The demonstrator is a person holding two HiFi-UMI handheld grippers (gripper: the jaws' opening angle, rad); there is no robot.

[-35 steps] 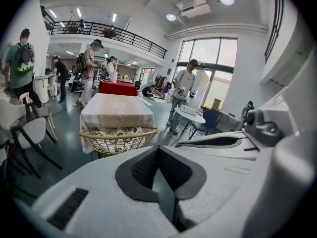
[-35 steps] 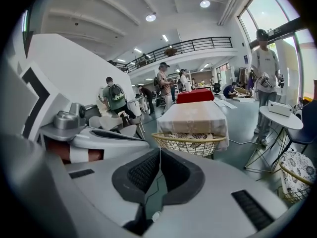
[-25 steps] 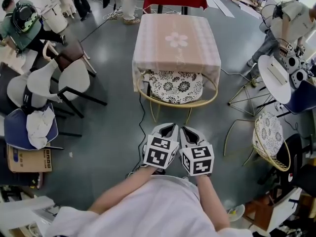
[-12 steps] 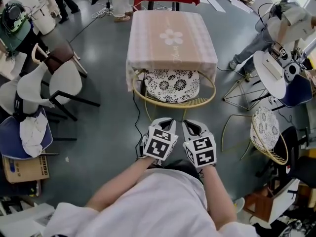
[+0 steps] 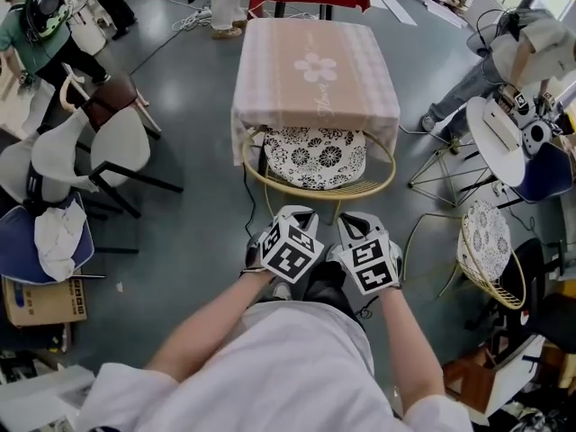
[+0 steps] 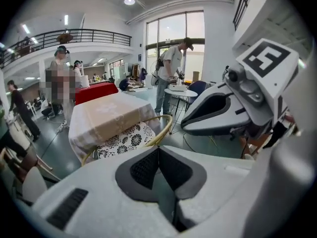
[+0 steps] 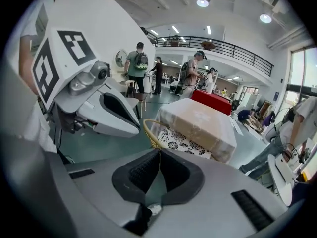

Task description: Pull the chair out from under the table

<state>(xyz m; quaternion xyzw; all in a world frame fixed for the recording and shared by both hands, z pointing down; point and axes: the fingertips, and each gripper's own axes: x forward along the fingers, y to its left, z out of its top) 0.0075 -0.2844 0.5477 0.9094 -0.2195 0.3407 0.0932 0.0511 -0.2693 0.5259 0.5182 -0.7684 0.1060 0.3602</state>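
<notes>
Facing the tucked-in chair (image 5: pixel 317 157), left hand-held gripper (image 5: pixel 298 216) and right hand-held gripper (image 5: pixel 355 223) sit closed, empty.

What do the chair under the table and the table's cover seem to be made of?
Chair frame: thin gold hoops, probably painted metal, possibly rattan. Its cushion: soft fabric, black-and-white floral print. Table cover: matte pinkish cloth, draping over the edges.
</notes>
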